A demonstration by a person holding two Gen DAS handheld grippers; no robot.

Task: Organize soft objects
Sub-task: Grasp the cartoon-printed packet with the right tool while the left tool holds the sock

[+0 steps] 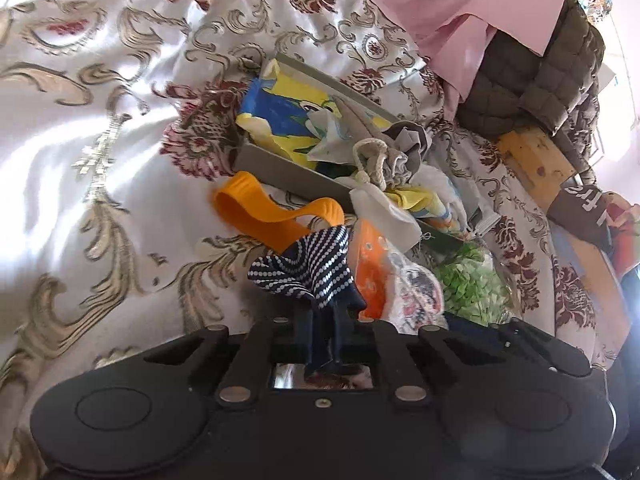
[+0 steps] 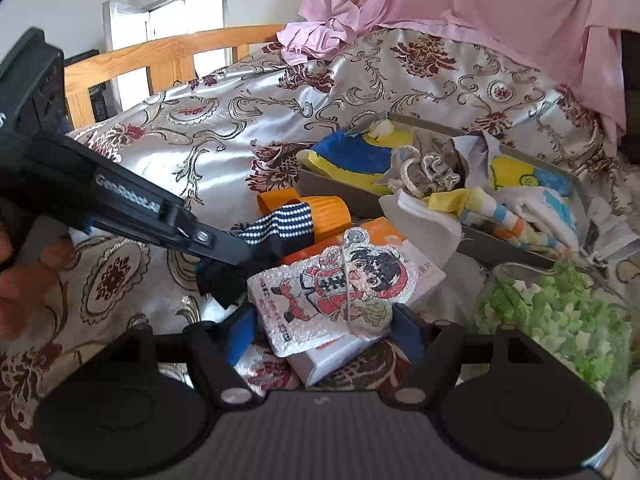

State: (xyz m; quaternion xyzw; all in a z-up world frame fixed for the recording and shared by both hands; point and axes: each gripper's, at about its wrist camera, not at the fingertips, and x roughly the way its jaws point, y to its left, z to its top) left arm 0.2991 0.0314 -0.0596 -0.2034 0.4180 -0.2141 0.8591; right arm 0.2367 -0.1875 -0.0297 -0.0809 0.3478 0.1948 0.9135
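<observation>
My left gripper [image 1: 326, 316] is shut on a navy sock with white dotted stripes [image 1: 304, 276], holding it just above the bedspread. In the right wrist view that gripper [image 2: 240, 258] reaches in from the left with the sock [image 2: 280, 226] bunched at its tip. My right gripper [image 2: 326, 334] stands wide, its blue pads [image 2: 240, 334] against both sides of a flat cartoon-figure packet [image 2: 336, 292] bound by a rubber band. The packet lies on an orange-and-white box [image 2: 340, 354]. Behind them is a grey tray [image 2: 340, 196] heaped with cloths and a drawstring pouch [image 2: 432, 172].
An orange ribbed band [image 2: 328, 212] lies between sock and tray. A clear bag of green pieces [image 2: 552, 312] sits at the right. Pink cloth [image 2: 460, 12] drapes the back, with a wooden bed frame [image 2: 168, 52] at far left. A patterned satin bedspread [image 1: 100, 140] covers everything.
</observation>
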